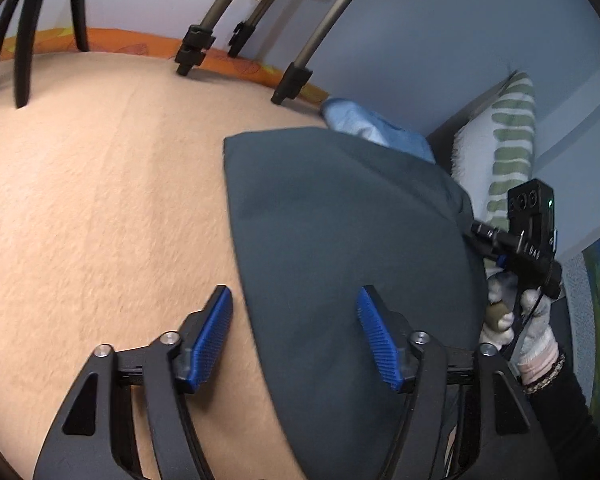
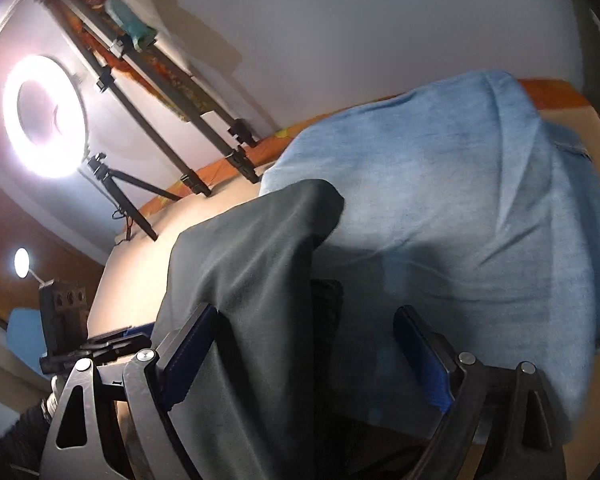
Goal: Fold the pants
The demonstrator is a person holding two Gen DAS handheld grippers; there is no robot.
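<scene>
- Dark grey-green pants (image 1: 340,240) laid folded flat on the beige surface (image 1: 100,200), right of centre in the left wrist view; near edge passing between the blue pads of the left tool (image 1: 296,336).
- Left tool spread wide, gripping nothing: one pad over bare beige surface, the other over the pants.
- Right tool (image 2: 304,360) likewise spread wide, a fold of the pants (image 2: 252,280) draped between its pads, not pinched.
- Light blue denim garment (image 2: 440,200) bunched directly behind the pants, touching their far edge, blocking the right wrist view of the surface beyond.
- Striped green-and-white pillow (image 1: 508,140) propped upright at the far right, just beyond the gloved right hand (image 1: 516,312).
- Tripod legs (image 1: 296,80) planted on the surface's far edge, along an orange patterned border (image 1: 132,42).
- Lit ring light (image 2: 46,116) on a small stand at the left; pale wall (image 2: 380,20) behind.
</scene>
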